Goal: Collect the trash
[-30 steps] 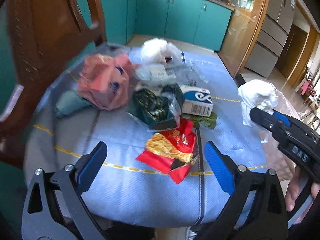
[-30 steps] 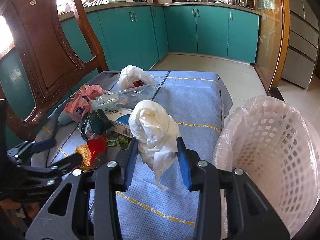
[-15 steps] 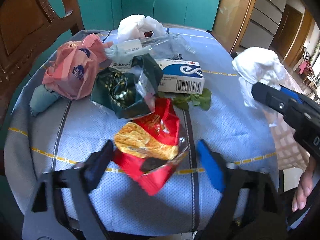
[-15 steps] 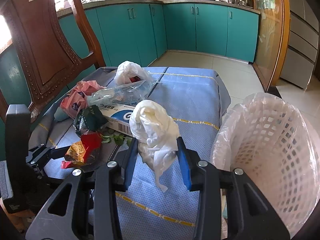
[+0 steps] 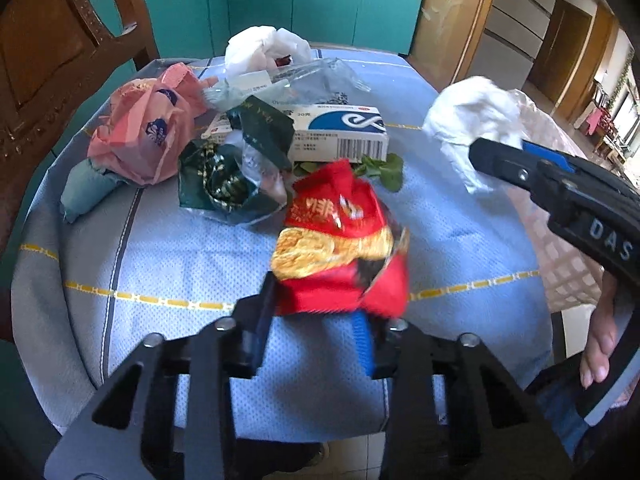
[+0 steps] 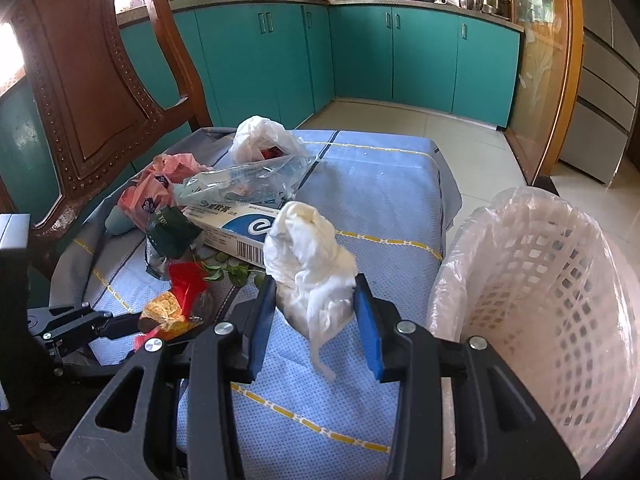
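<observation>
Closing the left gripper (image 5: 316, 312) around a red snack wrapper (image 5: 340, 248) at the table's (image 5: 160, 248) near edge, ready for lifting; right gripper (image 6: 316, 320) clamped on white crumpled tissue (image 6: 308, 264), held just beside the lined basket (image 6: 540, 288) for dropping.

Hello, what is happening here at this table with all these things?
A person is clearing trash from a table with a handheld tool in each hand. The left tool has just been closing on a red snack wrapper, which now sits between its pads. The right tool holds a crumpled white tissue above the cloth, next to a lined white basket. A pink bag, a dark green wrapper, a white and blue box and some leaves lie on the table.
</observation>
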### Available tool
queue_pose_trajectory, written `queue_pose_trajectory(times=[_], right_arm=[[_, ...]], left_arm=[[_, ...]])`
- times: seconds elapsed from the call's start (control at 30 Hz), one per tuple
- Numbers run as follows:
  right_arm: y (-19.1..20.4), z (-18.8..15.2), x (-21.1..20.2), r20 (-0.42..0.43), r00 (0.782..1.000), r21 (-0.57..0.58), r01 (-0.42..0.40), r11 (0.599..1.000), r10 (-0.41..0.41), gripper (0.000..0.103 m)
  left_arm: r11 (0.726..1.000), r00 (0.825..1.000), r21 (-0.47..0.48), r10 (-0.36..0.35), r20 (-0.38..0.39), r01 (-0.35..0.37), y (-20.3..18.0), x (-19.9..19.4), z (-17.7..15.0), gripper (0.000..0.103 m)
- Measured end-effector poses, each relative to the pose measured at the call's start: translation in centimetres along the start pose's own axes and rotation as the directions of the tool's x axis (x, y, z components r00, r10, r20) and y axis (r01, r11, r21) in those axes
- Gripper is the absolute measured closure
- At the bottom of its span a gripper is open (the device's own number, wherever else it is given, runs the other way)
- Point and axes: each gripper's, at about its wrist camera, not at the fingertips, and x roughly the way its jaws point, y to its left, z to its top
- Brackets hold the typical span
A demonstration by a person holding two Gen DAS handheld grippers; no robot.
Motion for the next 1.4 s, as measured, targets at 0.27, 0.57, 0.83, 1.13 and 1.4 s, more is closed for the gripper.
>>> queue_pose_trajectory(times=[0.27,0.57,0.83,1.13,1.4], right_arm=[[0.0,0.0,0.0,0.003,1.000,-0.004,0.003,1.000,-0.003,0.064],[0.3,-0.1,0.0,0.000,1.000,-0.016,0.004,1.000,-0.004,0.064],[0.5,-0.3,0.1,-0.007,1.000,-0.022,0.009,1.000,-0.009,0.064],[0.6,-0.3,0.7,-0.023,1.000,-0.027,0.007,1.000,-0.008,0.056],[0.4,-0.1,1.2,-0.032,0.999,-0.001,0.009,1.000,-0.009,0.046]], left_arm=[[1.000,1.000,0.020,-0.021,0.003,0.020,-0.1,-1.2,-1.2,0.078],[1.000,1.000,0.004,-0.006,0.005,0.006,1.0,-1.9,-1.6,0.078],[0.999,1.000,-0.028,-0.019,0.016,0.019,1.5,-2.3,-1.8,0.054],[0.997,0.999,-0.071,-0.032,0.025,0.034,1.4,-1.2,-0.5,0.025],[0.999,0.997,-0.003,-0.037,0.065,0.037,-1.4,-0.5,0.5,0.026]])
